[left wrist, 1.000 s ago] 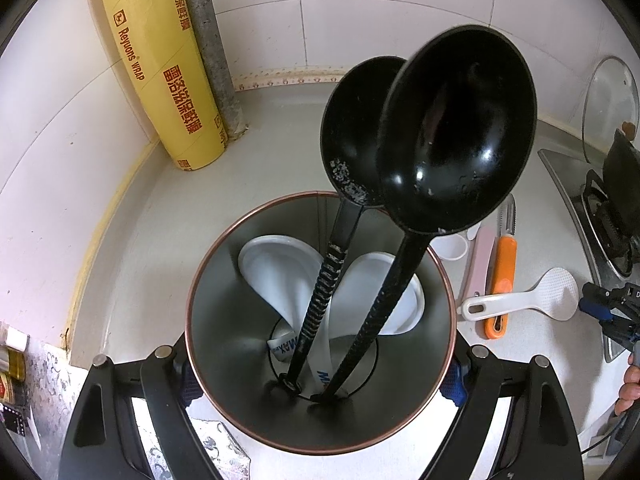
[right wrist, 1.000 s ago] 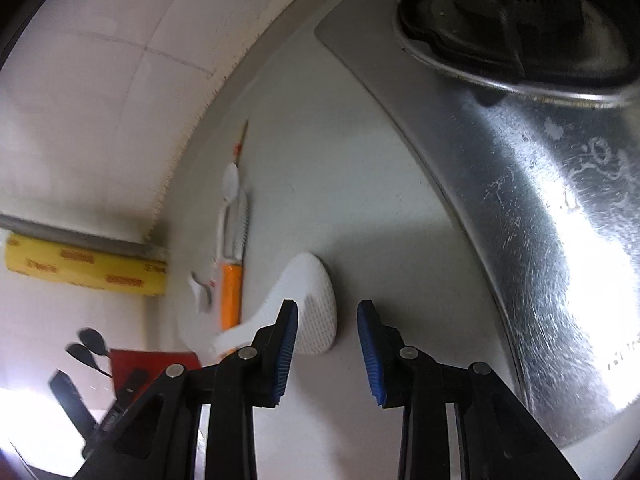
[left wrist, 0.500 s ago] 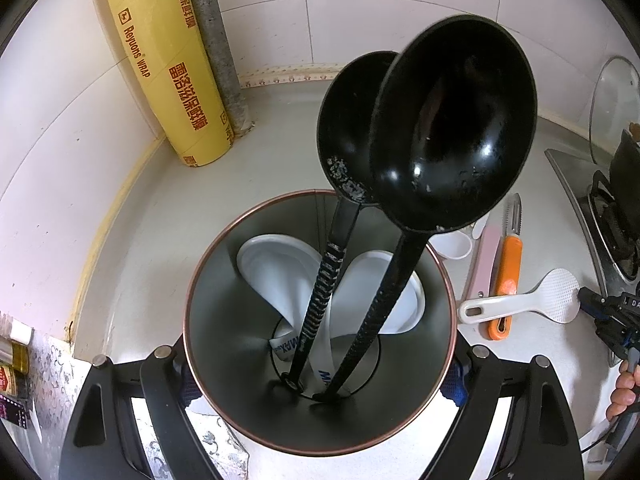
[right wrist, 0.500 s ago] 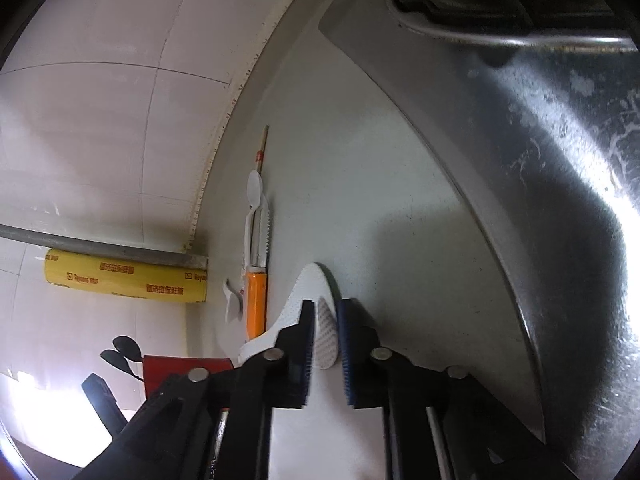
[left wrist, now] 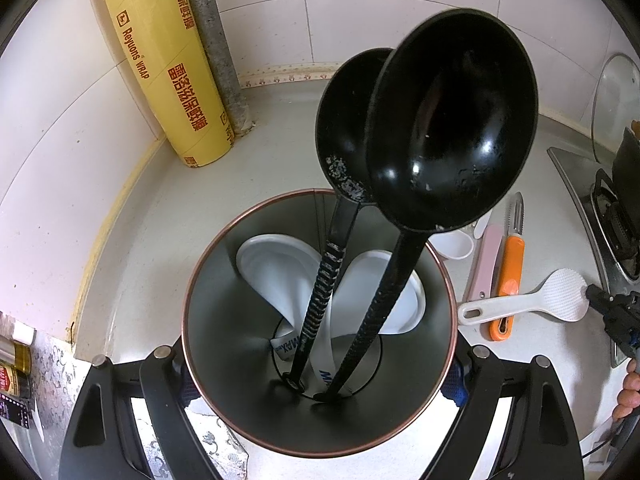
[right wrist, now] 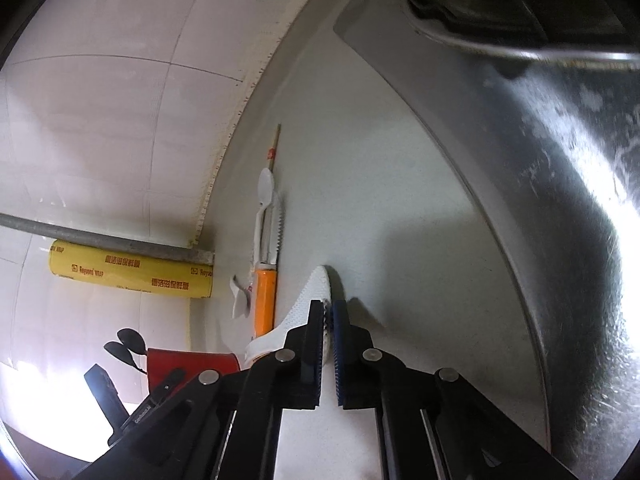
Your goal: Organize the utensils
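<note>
My left gripper is shut on the utensil holder, a steel cup with a copper rim, one finger pressing each side. Two black ladles stand in it, handles down, beside white spoons. To its right a white rice paddle lies on the counter. My right gripper is shut on the paddle's dotted head, which is pinched edge-on between the blue pads. The right gripper also shows at the paddle's head in the left wrist view.
An orange-handled serrated knife, a white plastic spoon and a chopstick lie along the counter. A pink utensil and a small white scoop are nearby. A yellow cling-wrap roll leans in the corner. The stove borders the right.
The right gripper's jaws closed from open onto the rice paddle's head, and its view tipped a little. The left gripper and the holder stayed put.
</note>
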